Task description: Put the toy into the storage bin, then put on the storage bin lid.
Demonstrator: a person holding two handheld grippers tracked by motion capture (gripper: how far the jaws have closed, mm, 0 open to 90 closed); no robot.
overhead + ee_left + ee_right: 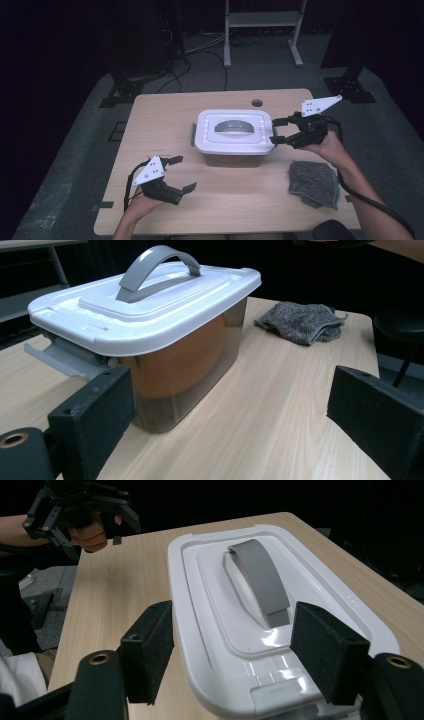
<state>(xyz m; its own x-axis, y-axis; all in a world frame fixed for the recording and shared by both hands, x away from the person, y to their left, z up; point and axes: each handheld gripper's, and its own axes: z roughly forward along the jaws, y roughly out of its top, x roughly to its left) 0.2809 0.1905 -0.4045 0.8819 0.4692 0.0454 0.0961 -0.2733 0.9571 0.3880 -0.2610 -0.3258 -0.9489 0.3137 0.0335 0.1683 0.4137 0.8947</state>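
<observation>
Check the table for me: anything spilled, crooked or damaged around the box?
Nothing stands out. The lid sits flat on the box, the grey cloth lies crumpled but dry beside it, and the table shows no spill.

Box [190,370]: smoky translucent plastic walls under a glossy white plastic lid [232,131] with a matt grey plastic handle [260,577] (reflections streak the lid beside the handle). Table [160,120] beneath the box: pale wood-grain laminate, smooth, satin. Cloth [314,182] right of the box: grey, nubbly, matt fabric.
</observation>
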